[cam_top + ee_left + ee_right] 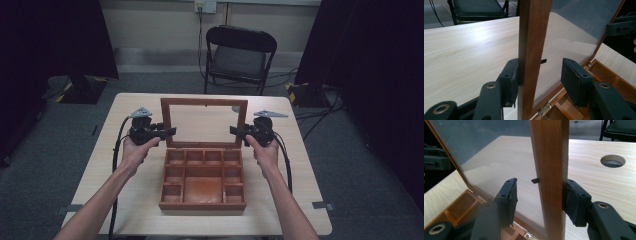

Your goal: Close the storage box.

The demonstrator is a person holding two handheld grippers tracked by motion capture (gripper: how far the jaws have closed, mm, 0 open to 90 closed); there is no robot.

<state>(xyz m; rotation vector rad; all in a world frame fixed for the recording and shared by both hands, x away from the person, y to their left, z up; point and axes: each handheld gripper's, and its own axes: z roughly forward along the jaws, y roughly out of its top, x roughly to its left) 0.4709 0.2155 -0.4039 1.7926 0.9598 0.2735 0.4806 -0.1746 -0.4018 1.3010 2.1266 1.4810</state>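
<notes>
Wooden compartment box sitting open mid-table, nearest edge | glazed lid standing upright behind | left gripper and right gripper straddling side rails, outer pads touching, inner pads apart, not clamped | judging: stiff frame, fragile pane, hinged; gripping wood rails only.

A brown wooden box sits open at the centre of the frame, its base split into small compartments around one larger middle one. Its glass-paned lid stands upright at the back on small metal hinges.
</notes>
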